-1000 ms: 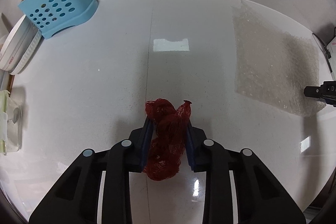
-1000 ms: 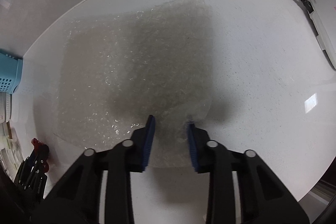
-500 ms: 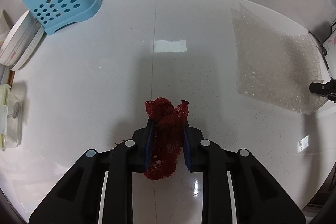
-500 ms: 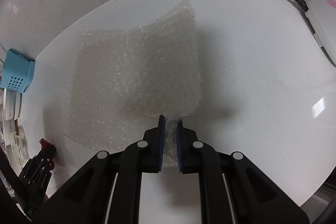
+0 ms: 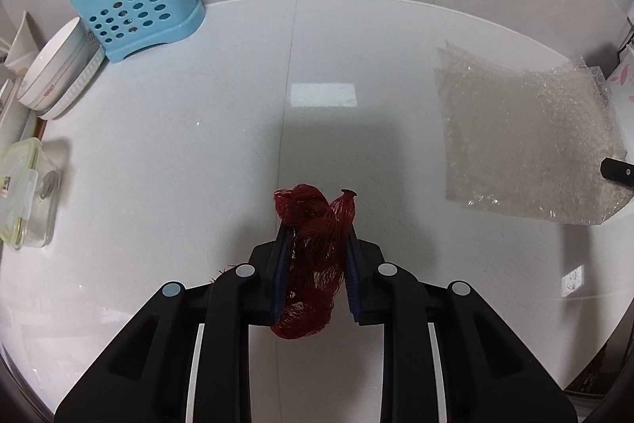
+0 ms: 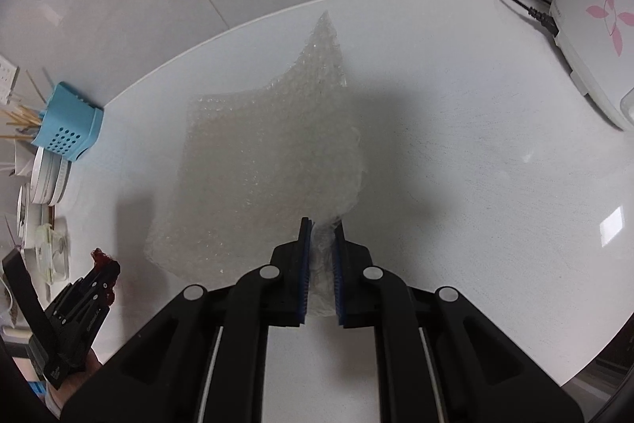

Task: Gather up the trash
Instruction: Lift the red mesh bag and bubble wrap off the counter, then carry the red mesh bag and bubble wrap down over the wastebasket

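My left gripper (image 5: 317, 228) is shut on a crumpled red mesh net bag (image 5: 313, 264) and holds it above the white counter. My right gripper (image 6: 321, 224) is shut on the near edge of a clear bubble wrap sheet (image 6: 261, 161), which hangs lifted off the counter, its far corner raised. The bubble wrap also shows in the left wrist view (image 5: 523, 141) at the right, with the tip of the right gripper (image 5: 618, 171) at its edge. The left gripper with the red net shows in the right wrist view (image 6: 101, 264) at lower left.
A blue utensil holder (image 5: 138, 18) with chopsticks and a spoon stands at the back left, beside stacked white bowls (image 5: 59, 74) and a lidded clear container (image 5: 23, 193). A white appliance with pink flowers (image 6: 594, 42) and its black cord (image 6: 523, 6) stand at the back right.
My right gripper closed on the bubble wrap's edge and lifted it off the counter. My left gripper tightened on the red net bag and rose with it.
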The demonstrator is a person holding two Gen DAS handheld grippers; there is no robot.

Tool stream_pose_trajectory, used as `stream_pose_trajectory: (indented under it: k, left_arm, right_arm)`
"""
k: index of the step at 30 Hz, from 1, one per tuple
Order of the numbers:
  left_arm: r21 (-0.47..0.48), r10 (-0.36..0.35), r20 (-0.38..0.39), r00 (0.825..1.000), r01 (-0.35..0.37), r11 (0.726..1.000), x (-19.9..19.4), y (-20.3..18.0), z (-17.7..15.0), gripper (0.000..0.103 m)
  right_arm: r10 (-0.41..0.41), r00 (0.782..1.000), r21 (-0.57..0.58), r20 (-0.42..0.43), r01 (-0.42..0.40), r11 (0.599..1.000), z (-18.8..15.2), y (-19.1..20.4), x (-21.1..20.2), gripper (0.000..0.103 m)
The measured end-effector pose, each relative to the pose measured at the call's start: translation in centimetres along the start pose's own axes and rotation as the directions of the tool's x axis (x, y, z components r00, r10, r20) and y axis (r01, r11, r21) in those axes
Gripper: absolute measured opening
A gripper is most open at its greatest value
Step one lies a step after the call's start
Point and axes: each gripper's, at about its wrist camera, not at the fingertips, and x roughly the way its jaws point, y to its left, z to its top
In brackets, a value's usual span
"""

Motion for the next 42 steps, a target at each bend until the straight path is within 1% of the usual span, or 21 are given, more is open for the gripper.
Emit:
stream_pose_trajectory:
  k: [3,10,19,28,33,36,42]
  left_arm:
    - [-0.004,0.006,0.017,1.0,-0.006,1.0,-1.1,-0.7,-0.6,0.023]
    - [-0.021,0.014,0.051,0.999,-0.013,1.0,-3.9,-2.2,-2.8,0.023]
    - [-0.056,0.023,0.07,0.997,-0.019,0.998,-6.1,-2.7,-6.7,0.022]
    - [-0.073,0.029,0.09,0.996,-0.023,0.997,-8.4,-3.8,-8.9,0.022]
    - [-0.083,0.014,0.102,0.995,-0.005,0.997,-9.9,-4.6,-10.1,0.022]
    - [-0.082,0.002,0.112,0.994,0.007,0.997,-10.9,-5.3,-11.0,0.022]
    - [-0.053,-0.016,0.123,0.992,0.023,0.998,-12.5,-6.6,-12.7,0.022]
  right_arm:
    - [0.006,1.0,-0.036,0.025,-0.005,0.999,-0.4,0.1,-0.9,0.009]
    - [0.043,0.997,-0.082,0.061,-0.038,0.996,-2.9,-0.5,-4.1,0.009]
    - [0.086,0.993,-0.127,0.087,-0.075,0.989,-5.2,-1.1,-6.8,0.008]
    - [0.121,0.987,-0.154,0.101,-0.105,0.982,-7.5,-2.4,-9.0,0.008]
    - [0.142,0.984,-0.169,0.109,-0.122,0.978,-9.1,-3.1,-10.2,0.008]
    - [0.144,0.982,-0.186,0.124,-0.119,0.975,-10.1,-3.2,-10.7,0.008]
    - [0.163,0.98,-0.183,0.118,-0.14,0.973,-12.4,-3.4,-11.2,0.008]
